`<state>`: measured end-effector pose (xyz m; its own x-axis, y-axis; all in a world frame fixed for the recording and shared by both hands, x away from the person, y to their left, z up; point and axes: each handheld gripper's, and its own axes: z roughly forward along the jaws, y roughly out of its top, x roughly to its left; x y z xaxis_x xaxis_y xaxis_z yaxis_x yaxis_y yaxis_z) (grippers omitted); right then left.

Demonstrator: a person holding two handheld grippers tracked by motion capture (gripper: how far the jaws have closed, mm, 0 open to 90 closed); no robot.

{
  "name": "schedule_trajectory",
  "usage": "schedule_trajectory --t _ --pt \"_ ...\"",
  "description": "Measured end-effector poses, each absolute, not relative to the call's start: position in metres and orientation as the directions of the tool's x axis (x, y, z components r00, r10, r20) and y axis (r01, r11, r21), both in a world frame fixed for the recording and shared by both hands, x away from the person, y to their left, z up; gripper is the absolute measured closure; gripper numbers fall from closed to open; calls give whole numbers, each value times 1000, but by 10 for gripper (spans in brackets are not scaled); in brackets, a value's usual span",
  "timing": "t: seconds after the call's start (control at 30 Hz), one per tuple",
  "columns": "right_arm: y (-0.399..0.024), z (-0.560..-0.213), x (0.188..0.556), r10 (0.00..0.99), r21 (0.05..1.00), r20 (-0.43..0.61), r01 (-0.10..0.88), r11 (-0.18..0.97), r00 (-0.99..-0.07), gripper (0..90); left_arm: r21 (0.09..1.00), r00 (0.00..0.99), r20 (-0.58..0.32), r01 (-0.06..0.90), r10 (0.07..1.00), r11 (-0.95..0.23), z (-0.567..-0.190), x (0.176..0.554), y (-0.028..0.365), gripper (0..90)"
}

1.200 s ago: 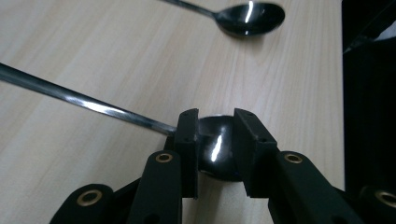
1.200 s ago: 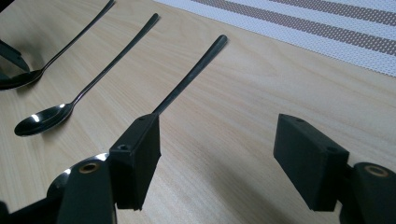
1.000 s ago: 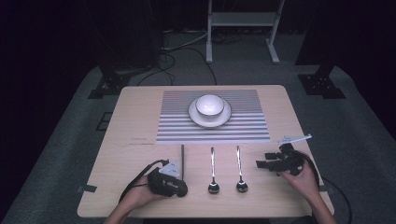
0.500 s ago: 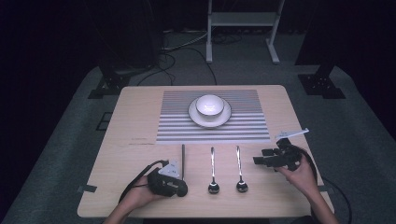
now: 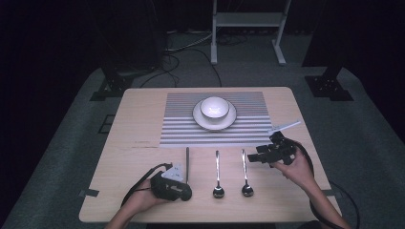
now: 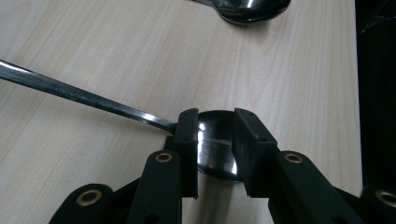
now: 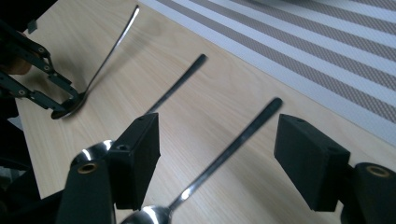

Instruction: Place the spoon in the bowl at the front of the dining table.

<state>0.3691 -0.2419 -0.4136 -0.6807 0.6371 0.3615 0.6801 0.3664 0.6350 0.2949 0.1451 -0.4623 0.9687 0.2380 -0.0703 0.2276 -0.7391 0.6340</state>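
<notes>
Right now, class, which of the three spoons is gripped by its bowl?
The leftmost spoon: the left gripper clamps its bowl. The middle spoon and right spoon lie free.

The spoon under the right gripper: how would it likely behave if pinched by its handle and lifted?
The spoon looks like polished metal, so probably stiff, and possibly slippery between the pads of the open right gripper. Its handle is thin and lies flat on the table, so getting under it may be awkward; its bowl end may droop.
</notes>
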Motion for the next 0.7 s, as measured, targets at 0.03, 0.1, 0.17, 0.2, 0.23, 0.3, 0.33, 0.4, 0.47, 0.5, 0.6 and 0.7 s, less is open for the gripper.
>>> schedule_trajectory --t 0.03,0.1,0.17,0.2,0.23,0.3,0.33,0.4,0.47,0.5,0.6,0.7 --pt "-239 -412 370 633 634 364 680 368 -683 298 634 969 -69 227 237 -740 -462 295 145 712" --pt "-232 -409 373 627 629 366 680 378 -687 298 634 970 -66 222 235 -740 -462 295 145 712" --pt "-225 -405 376 622 622 359 676 396 -695 297 634 971 -65 220 232 -741 -462 296 145 712" --pt "-221 -403 378 619 622 354 671 405 -701 297 634 971 -65 219 231 -742 -462 296 145 712" --pt "-218 -402 379 616 619 356 671 408 -703 294 637 970 -66 221 233 -739 -463 296 145 712" --pt "-211 -399 383 608 614 358 669 418 -709 294 637 970 -64 220 234 -738 -463 296 145 712" --pt "-203 -397 386 601 610 354 664 433 -717 294 637 970 -63 219 233 -739 -463 296 145 712" --pt "-195 -395 388 592 607 355 660 444 -724 295 637 971 -62 217 232 -740 -463 297 146 712" --pt "-191 -394 389 587 604 359 660 446 -725 295 637 971 -59 214 230 -741 -463 297 146 712" --pt "-188 -393 391 583 603 360 659 451 -728 296 638 971 -58 213 230 -740 -463 297 146 712" --pt "-177 -392 395 568 591 372 659 465 -734 300 641 970 -57 218 237 -736 -463 297 146 712" --pt "-168 -391 399 560 584 372 655 479 -741 300 641 970 -53 215 236 -737 -463 297 146 712"
